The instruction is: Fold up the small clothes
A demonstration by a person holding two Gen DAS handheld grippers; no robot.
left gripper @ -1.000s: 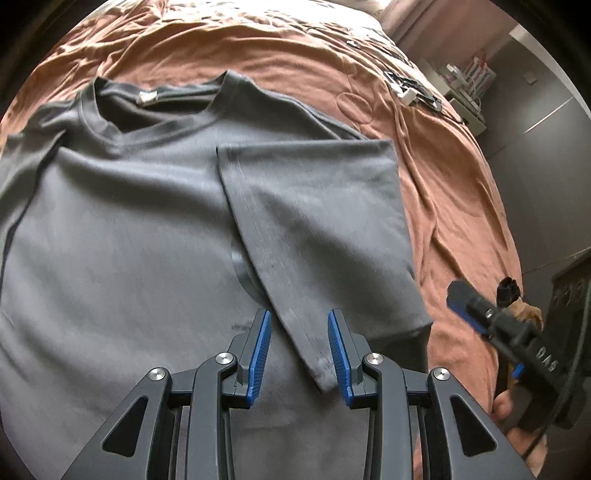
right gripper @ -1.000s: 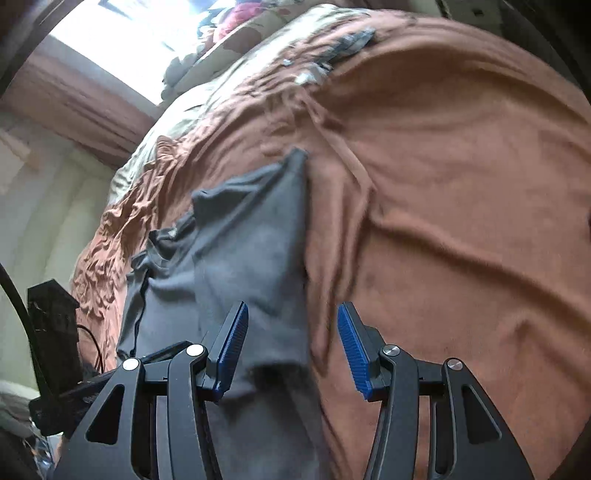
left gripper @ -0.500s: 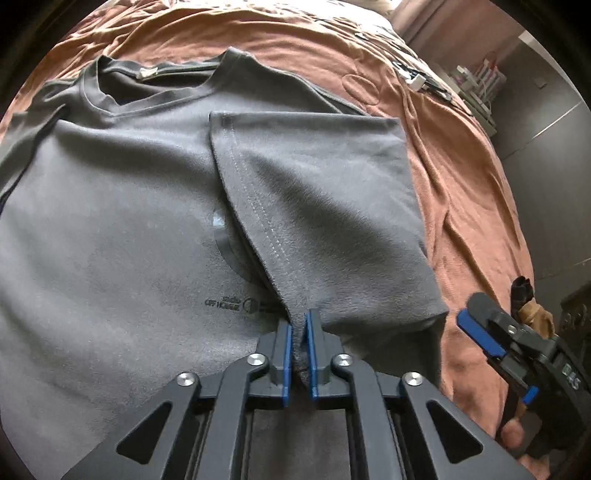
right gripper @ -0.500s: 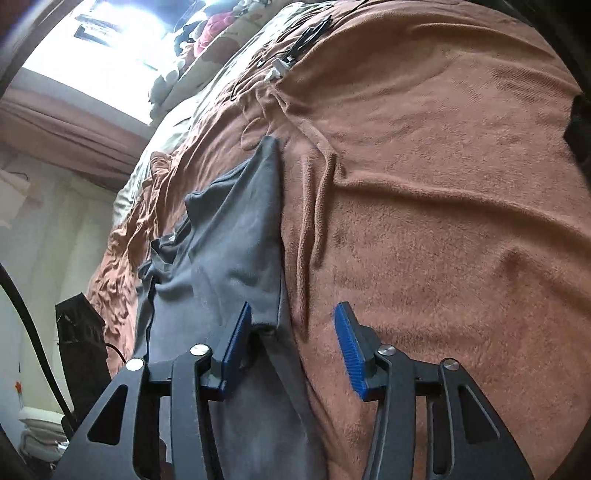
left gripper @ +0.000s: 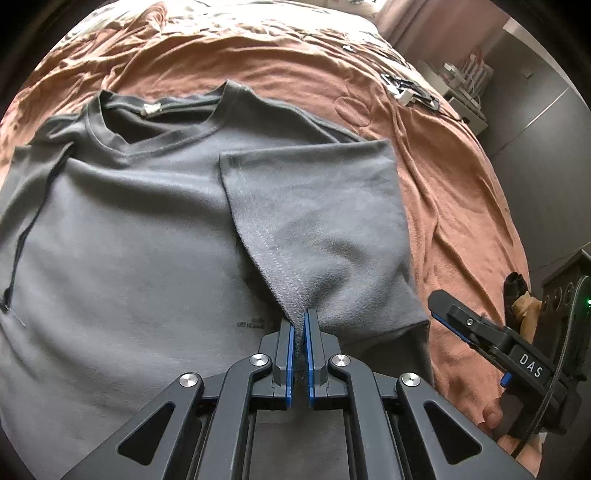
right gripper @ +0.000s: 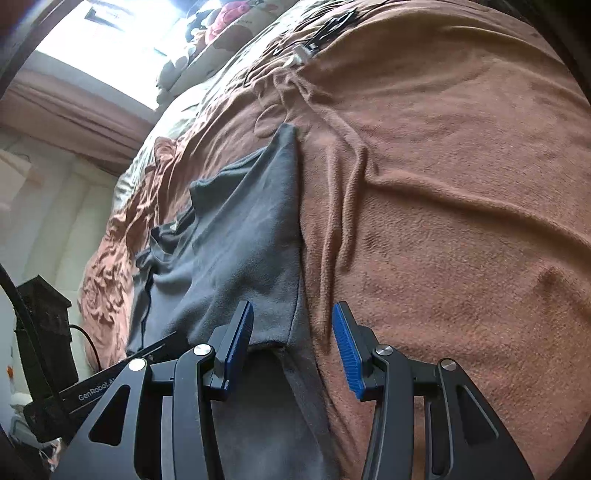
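A grey T-shirt [left gripper: 129,240] lies face up on the bed, collar at the far side. Its right sleeve [left gripper: 321,221] is folded inward over the chest. My left gripper [left gripper: 299,321] is shut on the near corner of that sleeve, which is pinched between the blue pads. In the right wrist view the T-shirt [right gripper: 240,240] runs up the left half. My right gripper [right gripper: 291,307] hangs open just over the shirt's side edge; the cloth lies under the gap and the pads do not press on it. One of its fingers [left gripper: 454,317] shows at the right of the left wrist view.
A rumpled brown blanket [left gripper: 443,184] covers the bed. Small dark and white items [left gripper: 410,92] lie near its far right edge, with a white shelf [left gripper: 465,85] beyond. A dark box [left gripper: 569,288] stands at the right. Pillows [right gripper: 221,29] sit at the head.
My left gripper came down and shut on the sleeve's near corner, then lifted it slightly. My right gripper's jaws narrowed a little and it sank closer to the shirt's side edge.
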